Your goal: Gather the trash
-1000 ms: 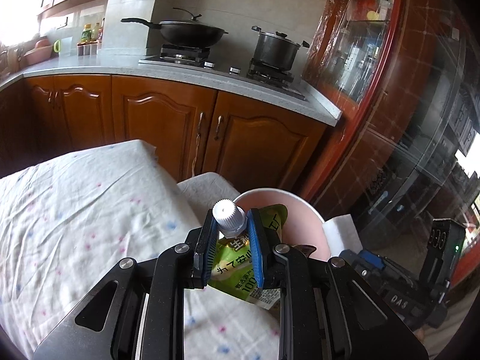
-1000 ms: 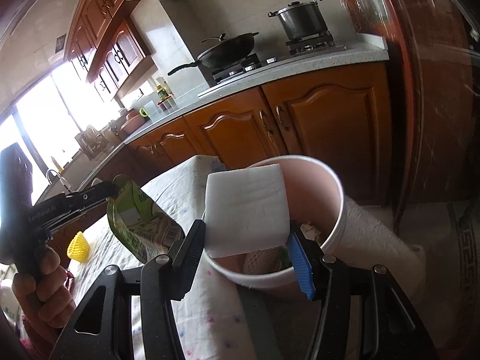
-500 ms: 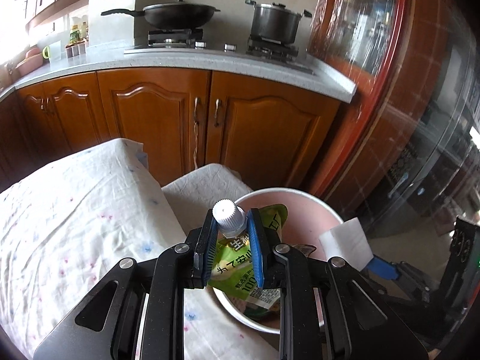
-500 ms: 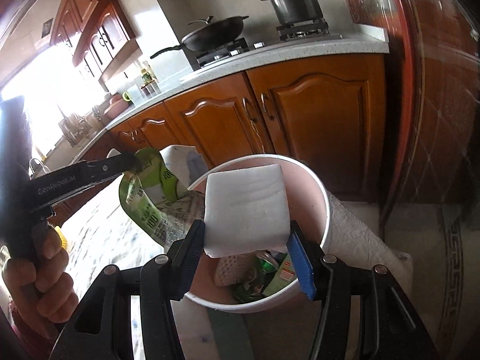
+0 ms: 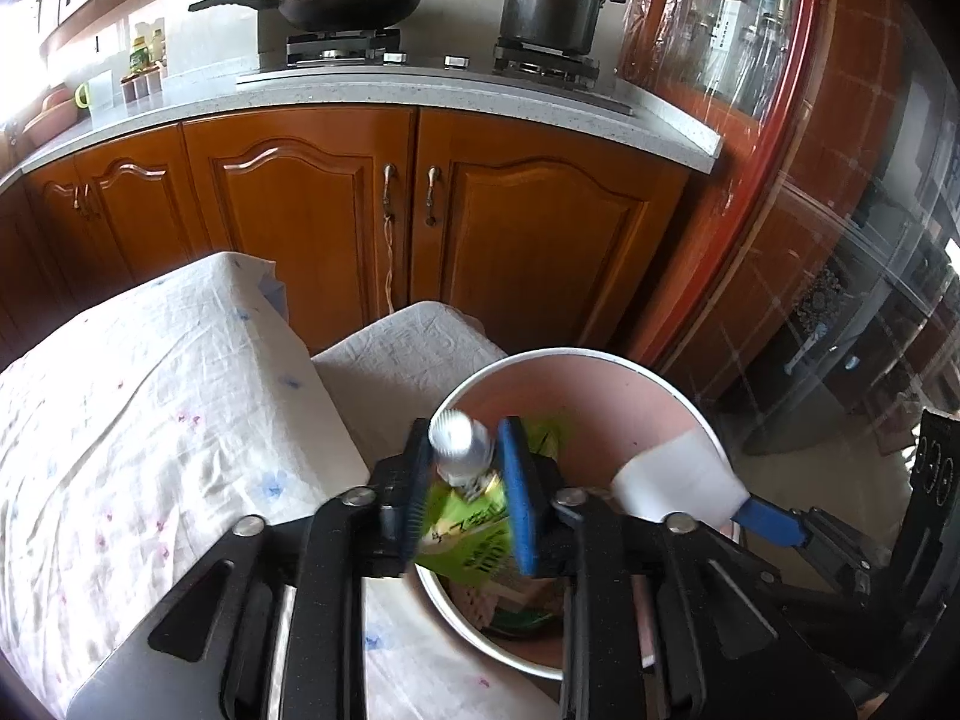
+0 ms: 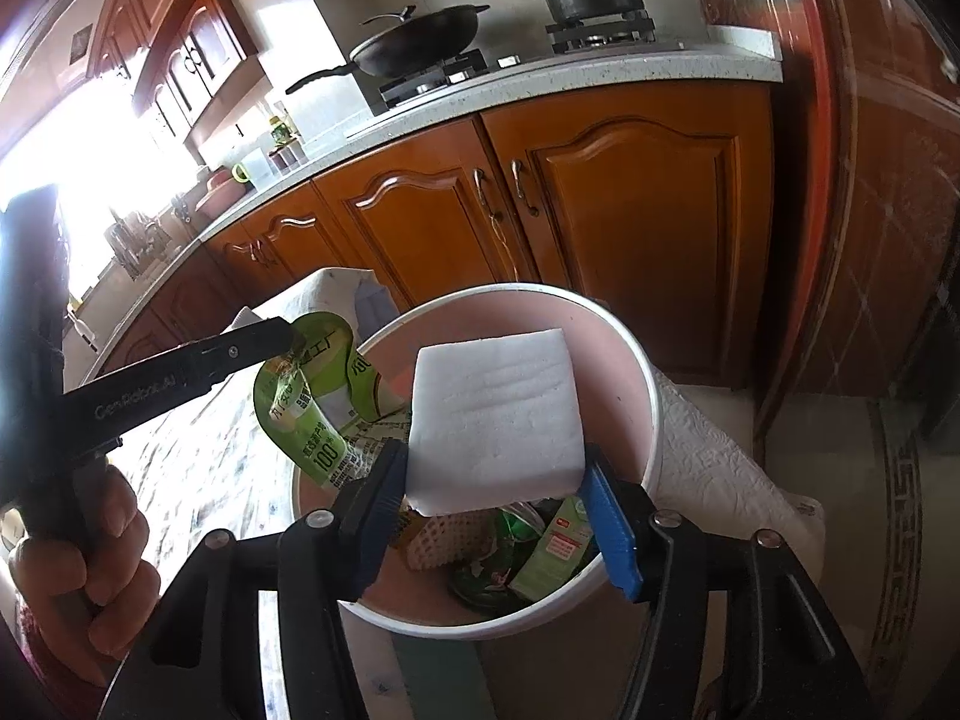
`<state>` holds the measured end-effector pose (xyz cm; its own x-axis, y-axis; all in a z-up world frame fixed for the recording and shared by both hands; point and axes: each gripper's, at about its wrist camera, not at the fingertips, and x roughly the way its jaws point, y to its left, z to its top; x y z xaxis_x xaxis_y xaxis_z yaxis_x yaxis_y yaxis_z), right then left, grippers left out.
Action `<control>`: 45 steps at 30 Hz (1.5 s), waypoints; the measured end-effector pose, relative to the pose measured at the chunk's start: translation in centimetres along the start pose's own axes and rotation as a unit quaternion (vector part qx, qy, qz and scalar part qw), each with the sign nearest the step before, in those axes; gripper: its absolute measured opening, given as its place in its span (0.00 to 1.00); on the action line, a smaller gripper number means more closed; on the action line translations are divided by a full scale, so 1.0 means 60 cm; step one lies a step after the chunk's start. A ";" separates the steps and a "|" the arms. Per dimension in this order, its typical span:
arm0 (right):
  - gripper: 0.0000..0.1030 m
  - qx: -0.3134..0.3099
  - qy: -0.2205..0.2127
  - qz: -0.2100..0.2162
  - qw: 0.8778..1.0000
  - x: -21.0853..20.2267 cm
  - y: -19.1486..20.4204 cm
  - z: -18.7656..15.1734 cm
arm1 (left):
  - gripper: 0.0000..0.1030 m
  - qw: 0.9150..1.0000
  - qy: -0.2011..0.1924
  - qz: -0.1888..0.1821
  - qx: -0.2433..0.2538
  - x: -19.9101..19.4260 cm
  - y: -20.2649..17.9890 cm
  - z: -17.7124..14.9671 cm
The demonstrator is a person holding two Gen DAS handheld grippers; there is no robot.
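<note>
A green drink pouch with a white screw cap (image 5: 465,525) is pinched at its neck by the left gripper (image 5: 462,498); a white square foam pad (image 6: 495,414) is pinched by the right gripper (image 6: 495,522); both are held over the pink round plastic bin (image 6: 651,408) beside the cloth-covered table (image 5: 150,420); the deposit step is judged in hand; spreading of both jaws is called for next.

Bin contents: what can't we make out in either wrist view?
- Left wrist: bin floor hidden by the left claw and its green pouch; pouch print motion-blurred.
- Right wrist: foam sheet in the right claw covers most of the trash.
</note>
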<state>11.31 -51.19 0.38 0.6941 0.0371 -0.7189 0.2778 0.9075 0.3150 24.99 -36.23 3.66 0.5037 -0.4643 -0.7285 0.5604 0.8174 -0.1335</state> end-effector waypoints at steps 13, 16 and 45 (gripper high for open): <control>0.70 0.028 -0.018 0.020 0.999 -0.021 -0.006 -0.007 | 0.48 1.000 0.000 -0.002 -0.017 -0.019 0.024 -0.021; 0.72 0.033 -0.022 0.026 0.999 -0.026 -0.005 -0.010 | 0.50 1.000 0.003 -0.004 -0.024 -0.027 0.032 -0.031; 0.94 0.057 -0.116 0.060 0.990 -0.132 0.099 -0.155 | 0.82 0.994 -0.059 0.004 -0.092 -0.246 0.124 -0.256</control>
<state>1.29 -42.22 2.18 0.8567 0.0320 -0.5148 0.2487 0.8487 0.4667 11.63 -18.03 3.11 0.5875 -0.4845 -0.6481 0.4315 0.8651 -0.2556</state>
